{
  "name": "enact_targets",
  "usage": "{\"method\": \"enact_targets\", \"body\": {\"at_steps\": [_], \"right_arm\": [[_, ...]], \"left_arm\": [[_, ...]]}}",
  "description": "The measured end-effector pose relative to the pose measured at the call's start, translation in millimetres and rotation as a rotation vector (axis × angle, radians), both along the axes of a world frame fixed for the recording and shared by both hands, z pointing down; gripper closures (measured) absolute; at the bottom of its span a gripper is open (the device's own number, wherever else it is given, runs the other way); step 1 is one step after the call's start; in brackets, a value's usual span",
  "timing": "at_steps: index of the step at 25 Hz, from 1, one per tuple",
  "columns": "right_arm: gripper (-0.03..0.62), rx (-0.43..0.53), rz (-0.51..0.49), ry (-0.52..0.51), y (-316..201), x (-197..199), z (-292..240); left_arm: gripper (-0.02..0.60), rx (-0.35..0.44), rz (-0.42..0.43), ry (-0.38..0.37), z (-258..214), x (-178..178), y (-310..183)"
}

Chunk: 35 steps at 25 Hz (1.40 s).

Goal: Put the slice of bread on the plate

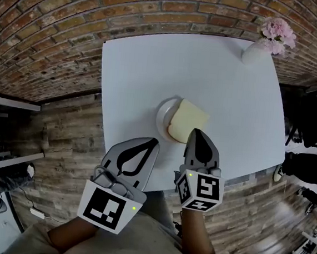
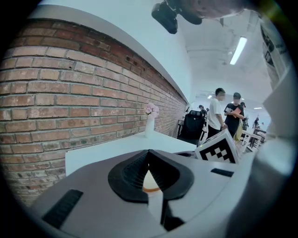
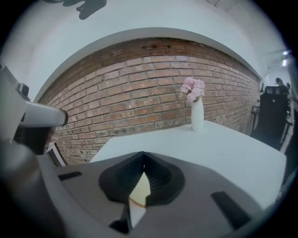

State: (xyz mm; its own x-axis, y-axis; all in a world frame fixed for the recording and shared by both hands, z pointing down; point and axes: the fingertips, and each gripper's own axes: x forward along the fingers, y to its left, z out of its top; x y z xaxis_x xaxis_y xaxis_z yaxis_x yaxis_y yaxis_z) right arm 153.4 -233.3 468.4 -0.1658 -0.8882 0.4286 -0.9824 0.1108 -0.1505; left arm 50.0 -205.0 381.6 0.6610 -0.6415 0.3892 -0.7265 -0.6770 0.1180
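Note:
A pale slice of bread (image 1: pixel 188 120) lies on a small white plate (image 1: pixel 162 114) near the front of the white table (image 1: pixel 152 73), its right corner past the rim. My right gripper (image 1: pixel 193 132) hangs just over the slice's near edge, jaws shut tip to tip with nothing between them. In the right gripper view the bread (image 3: pixel 141 190) shows through the hollow behind the joined tips of the right gripper (image 3: pixel 143 155). My left gripper (image 1: pixel 154 143) sits at the table's front edge, left of the plate, also shut and empty. Its own view shows the left gripper (image 2: pixel 149 153) with the bread (image 2: pixel 149 181) beyond.
A white vase of pink flowers (image 1: pixel 267 42) stands at the table's far right corner. Brick wall runs along the far side. A white shelf unit (image 1: pixel 1 136) stands on the floor at left. People (image 2: pixel 226 114) and a black chair stand beyond the table to the right.

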Motion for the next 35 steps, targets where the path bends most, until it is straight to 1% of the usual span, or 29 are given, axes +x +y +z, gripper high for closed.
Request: {"method": "enact_targets", "body": {"at_steps": [8, 15, 25, 30, 35], "right_arm": [[0.586, 0.126, 0.005, 0.035, 26.5, -11.8, -61.1], [0.586, 0.229, -0.002, 0.062, 56.1, -28.7, -118.7], [0.586, 0.368, -0.015, 0.121, 99.0, -54.0, -194.9], [0.588, 0.401, 0.004, 0.132, 116.5, -61.5, -211.6], [0.587, 0.374, 0.008, 0.086, 122.4, -65.6, -206.1]], "left_arm": [[0.572, 0.038, 0.034, 0.03, -16.9, -1.0, 20.7], [0.572, 0.078, 0.046, 0.073, -38.8, -6.0, 32.7], [0.572, 0.174, 0.088, 0.139, -83.7, -8.6, 48.6], [0.572, 0.21, 0.111, 0.155, -104.5, -14.9, 62.8], [0.572, 0.223, 0.125, 0.161, -114.1, -19.0, 74.5]]}}
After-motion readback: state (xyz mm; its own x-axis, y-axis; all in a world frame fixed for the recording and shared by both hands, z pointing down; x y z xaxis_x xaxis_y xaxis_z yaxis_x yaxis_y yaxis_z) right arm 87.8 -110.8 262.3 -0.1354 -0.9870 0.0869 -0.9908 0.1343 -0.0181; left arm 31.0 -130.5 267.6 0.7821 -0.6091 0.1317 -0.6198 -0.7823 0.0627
